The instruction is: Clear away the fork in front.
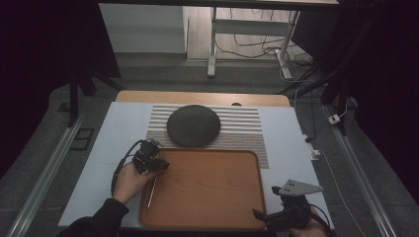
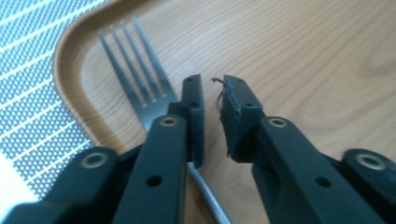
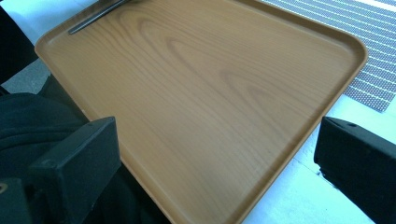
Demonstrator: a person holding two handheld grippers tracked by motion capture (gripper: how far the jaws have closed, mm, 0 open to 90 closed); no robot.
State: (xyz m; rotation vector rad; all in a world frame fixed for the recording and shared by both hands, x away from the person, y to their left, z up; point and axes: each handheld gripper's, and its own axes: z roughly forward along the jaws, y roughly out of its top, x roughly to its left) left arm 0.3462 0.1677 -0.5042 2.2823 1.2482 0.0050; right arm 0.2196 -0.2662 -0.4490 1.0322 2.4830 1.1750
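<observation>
Fork (image 2: 140, 84) handle vanishes under the left gripper (image 2: 212, 88), its jaws a narrow gap apart above the steel, pressing nothing. It lies along the smooth wood-grain tray (image 1: 217, 197) left rim. Right gripper (image 3: 215, 154) gapes wide at the near right corner.

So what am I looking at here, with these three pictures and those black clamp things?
No robot arm here: a person holds a hand tool with two black jaws in each hand. The high view looks down on the table from above; the left gripper is at the left, the right gripper at the bottom right. The other two pictures come from small cameras riding on each tool, looking along its jaws.

On the table lie a striped mat, a dark round plate and a wooden tray. A fork lies flat in the tray by its left rim.

The left jaws stand slightly apart just above the fork's handle, pressing on nothing. The right jaws stand wide open beside the tray, empty.
</observation>
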